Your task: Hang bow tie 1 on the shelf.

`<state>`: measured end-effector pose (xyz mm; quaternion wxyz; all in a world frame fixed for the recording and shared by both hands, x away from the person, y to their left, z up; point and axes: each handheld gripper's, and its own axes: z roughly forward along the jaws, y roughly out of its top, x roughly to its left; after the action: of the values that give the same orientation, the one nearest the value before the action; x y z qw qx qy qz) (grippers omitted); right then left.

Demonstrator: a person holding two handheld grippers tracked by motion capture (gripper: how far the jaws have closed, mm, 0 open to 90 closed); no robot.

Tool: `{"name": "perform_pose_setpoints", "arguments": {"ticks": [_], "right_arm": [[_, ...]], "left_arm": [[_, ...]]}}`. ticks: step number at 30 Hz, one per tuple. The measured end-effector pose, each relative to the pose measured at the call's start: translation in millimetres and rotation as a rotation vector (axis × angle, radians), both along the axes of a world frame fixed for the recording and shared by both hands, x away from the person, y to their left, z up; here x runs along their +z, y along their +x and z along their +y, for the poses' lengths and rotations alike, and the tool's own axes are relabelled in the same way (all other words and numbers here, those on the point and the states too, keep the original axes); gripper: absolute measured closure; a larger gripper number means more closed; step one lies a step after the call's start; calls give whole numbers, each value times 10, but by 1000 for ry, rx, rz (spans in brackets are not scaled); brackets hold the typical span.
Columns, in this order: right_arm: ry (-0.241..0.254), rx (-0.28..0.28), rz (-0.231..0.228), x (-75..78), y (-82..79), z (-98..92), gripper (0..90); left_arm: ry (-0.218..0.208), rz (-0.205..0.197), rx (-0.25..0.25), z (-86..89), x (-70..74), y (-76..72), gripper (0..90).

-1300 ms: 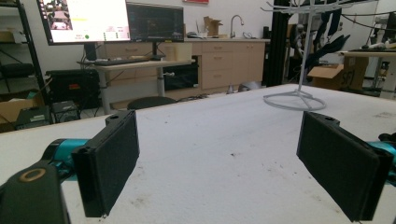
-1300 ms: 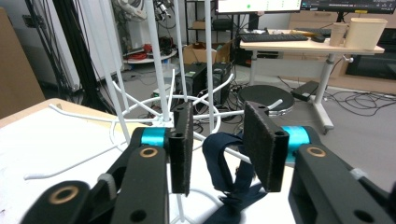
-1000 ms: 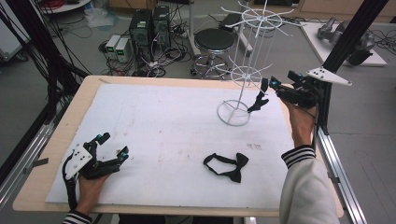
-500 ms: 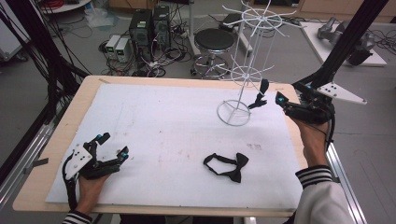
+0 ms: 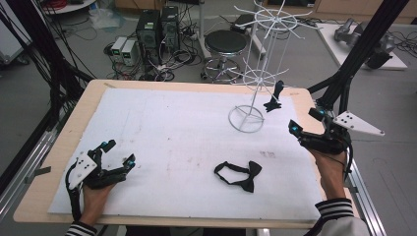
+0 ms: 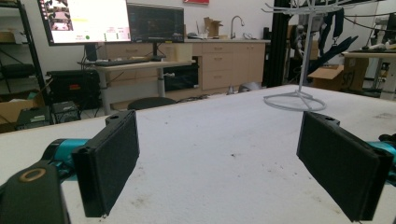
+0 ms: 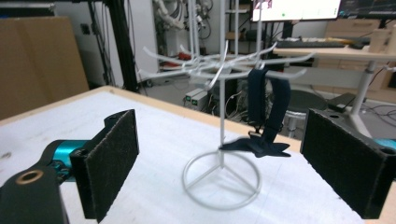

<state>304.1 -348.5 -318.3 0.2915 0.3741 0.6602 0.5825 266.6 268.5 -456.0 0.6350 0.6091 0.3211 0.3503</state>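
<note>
right jaws: wide apart, just been opening, nothing between the pads
right gripper (image 5: pixel 306 122): at the table's right edge, held in the right hand (image 5: pixel 328 164), aimed at the rack; grey three-cornered plate on top sticking out past the edge
left jaws: spread wide too, bare mat between them
left gripper (image 5: pixel 117 152): parked low at the near-left corner in the left hand (image 5: pixel 93 196), pointing across the table toward the rack
hung bow tie (image 7: pixel 264 116): dark one, strap looped over a lower arm of the rack, bow part dangling just above the ring base, pretty much dead ahead in the right gripper view, nearer its right pad
white wire rack (image 5: pixel 253 81): upright at the far-right part of the mat, round ring base, two tiers of spokes
loose bow tie (image 5: pixel 240 175): black, flat on the mat, near edge, right of centre, well apart from both grippers
white mat (image 5: pixel 172 128): covers most of the wooden table (image 5: pixel 64 142), a few dark specks on it
background: stool and computer boxes on the floor beyond the far edge
</note>
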Motion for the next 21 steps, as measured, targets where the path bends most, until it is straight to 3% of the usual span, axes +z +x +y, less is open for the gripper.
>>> {"name": "perform_pose_setpoints", "arguments": {"ticks": [9, 21], "right_arm": [[-21, 65, 14, -129, -76, 59, 109], [-42, 97, 45, -278, -85, 136, 109]], "left_arm": [[0, 0, 0, 0, 0, 0, 135], [-6, 3, 0, 1, 0, 2, 135]]}}
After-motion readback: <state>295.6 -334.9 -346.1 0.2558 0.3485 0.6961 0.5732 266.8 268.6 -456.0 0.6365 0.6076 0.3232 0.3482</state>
